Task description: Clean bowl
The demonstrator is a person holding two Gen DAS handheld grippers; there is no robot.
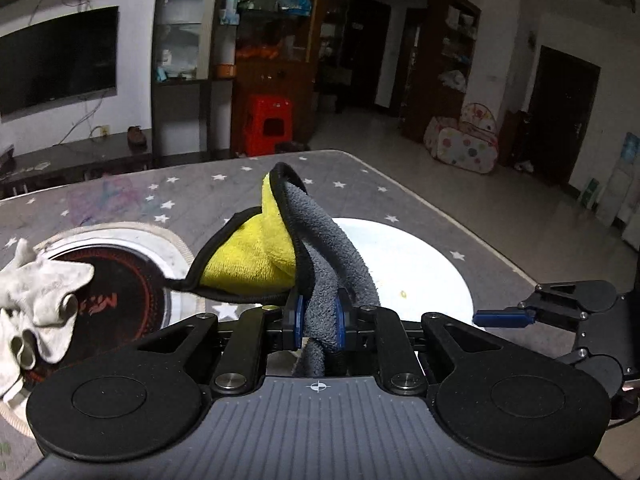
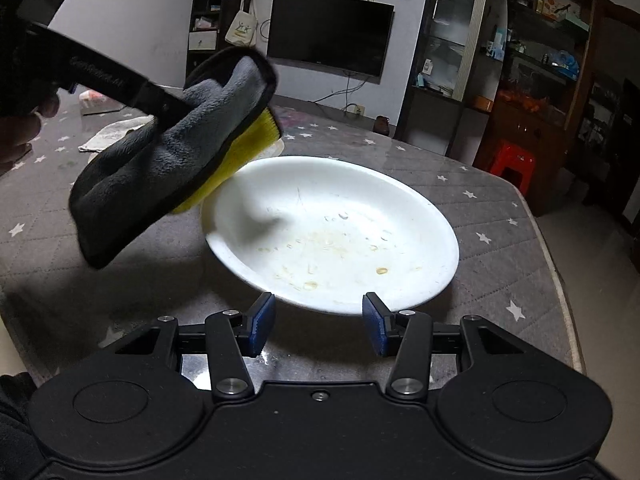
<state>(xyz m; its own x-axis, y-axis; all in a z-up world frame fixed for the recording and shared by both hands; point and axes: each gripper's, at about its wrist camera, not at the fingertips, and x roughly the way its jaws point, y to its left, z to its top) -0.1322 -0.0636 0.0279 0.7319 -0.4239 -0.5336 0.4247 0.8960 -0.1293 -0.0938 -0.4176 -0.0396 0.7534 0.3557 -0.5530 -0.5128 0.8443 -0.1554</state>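
A white shallow bowl [image 2: 332,232] with yellowish food smears rests on the grey star-patterned table [image 2: 500,216]. My left gripper [image 1: 320,318] is shut on a grey and yellow cloth [image 1: 256,256]. From the right wrist view, the left gripper [image 2: 160,108] holds the cloth [image 2: 168,160] in the air over the bowl's left rim. My right gripper [image 2: 319,320] stands open just short of the bowl's near rim, and its pads touch nothing. The bowl [image 1: 420,264] lies behind the cloth in the left wrist view, with a blue finger [image 1: 502,317] of the right gripper at its right edge.
A round black cooker plate [image 1: 108,292] sits on the table to the left, with a crumpled white rag [image 1: 36,300] on it. The same rag [image 2: 112,130] shows far left. The table's edge [image 2: 560,280] runs close on the right. A red stool [image 2: 512,164] stands beyond.
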